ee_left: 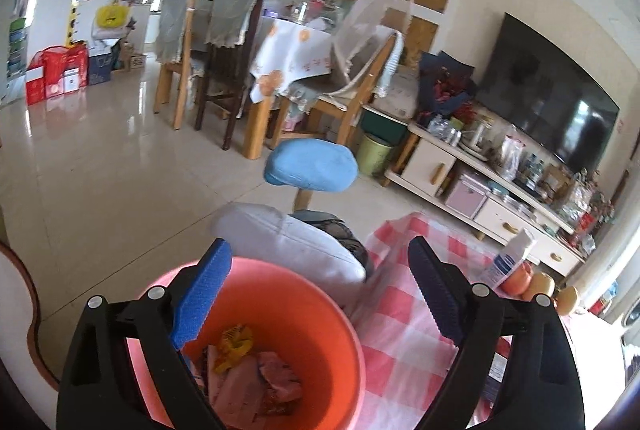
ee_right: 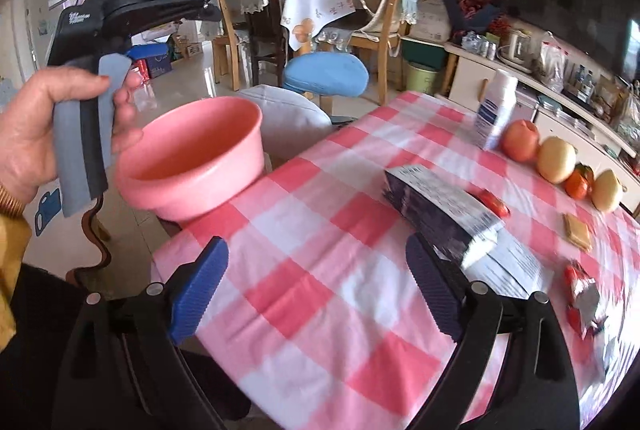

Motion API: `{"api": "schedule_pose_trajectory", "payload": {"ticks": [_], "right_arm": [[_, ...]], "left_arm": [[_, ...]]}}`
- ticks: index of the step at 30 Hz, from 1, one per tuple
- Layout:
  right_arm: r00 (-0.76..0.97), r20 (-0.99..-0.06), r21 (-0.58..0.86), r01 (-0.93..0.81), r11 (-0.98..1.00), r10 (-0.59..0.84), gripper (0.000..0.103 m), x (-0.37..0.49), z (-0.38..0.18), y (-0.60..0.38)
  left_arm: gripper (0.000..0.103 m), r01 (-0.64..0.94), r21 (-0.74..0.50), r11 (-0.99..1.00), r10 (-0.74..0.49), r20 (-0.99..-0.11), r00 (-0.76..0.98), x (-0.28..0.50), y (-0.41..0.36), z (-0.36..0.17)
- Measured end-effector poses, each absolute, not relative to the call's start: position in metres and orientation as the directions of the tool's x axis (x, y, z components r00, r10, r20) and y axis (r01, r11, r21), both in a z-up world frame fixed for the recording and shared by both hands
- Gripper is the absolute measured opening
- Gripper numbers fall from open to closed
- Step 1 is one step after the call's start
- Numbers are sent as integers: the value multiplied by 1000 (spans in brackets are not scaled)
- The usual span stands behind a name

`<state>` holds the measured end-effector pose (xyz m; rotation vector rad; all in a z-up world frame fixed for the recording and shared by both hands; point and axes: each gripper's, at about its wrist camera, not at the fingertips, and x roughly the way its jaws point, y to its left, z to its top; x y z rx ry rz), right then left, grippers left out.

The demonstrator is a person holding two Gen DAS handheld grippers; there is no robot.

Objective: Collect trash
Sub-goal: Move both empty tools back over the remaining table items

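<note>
— What's the room like?

— A lived-in sitting room: pale tiled floor, a dining table with covered chairs at the back, a dark television on a low white cabinet to the right. In front stands a table under a pink-and-white checked cloth [ee_right: 320, 213].

— Where's the rubbish going?

— Into a pink basin [ee_left: 304, 334] at the cloth's left edge. In the left wrist view it sits right under the left gripper [ee_left: 320, 302], mostly beneath the left-hand blue pad [ee_left: 204, 302], and it holds crumpled wrappers [ee_left: 256, 378], one of them yellow.

— Is that gripper holding anything?

— No. Its fingers are spread wide with only air between them; the wrappers lie in the basin below, apart from the pads.

— And the other one?

— The right gripper [ee_right: 318, 290] is spread wide too, nothing between the pads, just checked cloth. A dark printed packet [ee_right: 444, 213] lies just beyond its right-hand finger [ee_right: 436, 294], close but not between the fingers. A red-and-silver wrapper [ee_right: 582, 290] lies further right, outside the fingers, and a small tan packet [ee_right: 578, 230] beyond that.

— Anything else there?

— A white bottle [ee_right: 496, 109] and a row of fruit [ee_right: 556, 157] at the far right edge, well apart from the fingers. The person's left hand [ee_right: 44, 133] grips the other tool's handle above the basin.
</note>
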<state>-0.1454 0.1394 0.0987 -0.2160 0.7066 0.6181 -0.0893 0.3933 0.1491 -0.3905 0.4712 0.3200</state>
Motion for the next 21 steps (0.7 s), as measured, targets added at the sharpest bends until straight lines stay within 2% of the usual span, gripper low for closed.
{"api": "schedule_pose_trajectory", "payload": {"ticks": [5, 7, 14, 21], "right_arm": [[623, -648, 13, -567, 824, 439, 92, -156, 102, 115], [639, -636, 19, -548, 836, 433, 95, -159, 106, 105], [667, -600, 100, -486, 868, 442, 96, -155, 121, 64], [705, -570, 131, -429, 894, 422, 96, -154, 129, 31]], "left_arm": [[89, -358, -234, 904, 215, -474, 854, -87, 361, 164], [89, -347, -219, 912, 213, -471, 856, -86, 349, 168], [89, -280, -205, 938, 154, -478, 865, -80, 311, 176], [89, -200, -135, 970, 117, -465, 878, -76, 259, 179]]}}
